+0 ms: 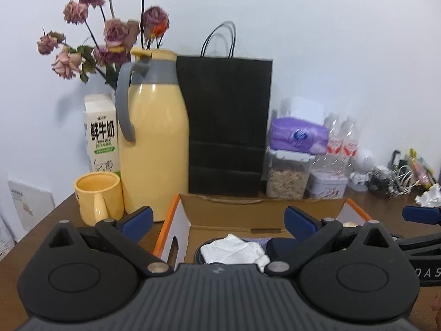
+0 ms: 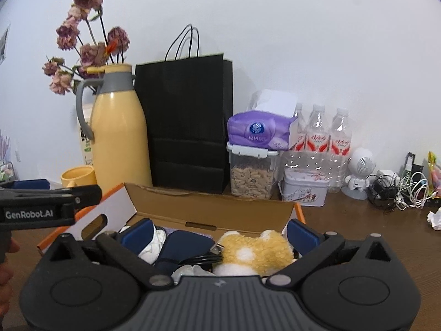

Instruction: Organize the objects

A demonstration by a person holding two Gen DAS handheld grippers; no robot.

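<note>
**Two open claws above a filled carton**

Both claws stand wide apart with nothing between the blue pads: the left claw (image 1: 219, 222) and the right claw (image 2: 220, 234) hang over the cardboard box (image 2: 209, 209). Its long axis runs nine to three o'clock, flaps up. Inside lie a fuzzy tan-and-white plush toy (image 2: 253, 251) at three o'clock, crumpled white cloth (image 1: 234, 251) and a dark blue pouch (image 2: 184, 245). At eleven o'clock on the brown surface (image 2: 358, 220) stands a glossy yellow thermos jug (image 1: 154, 143).

Soft, even indoor light, faint shadows on the wall (image 1: 330, 41), slight motion blur, fisheye-bent dark corners.
</note>
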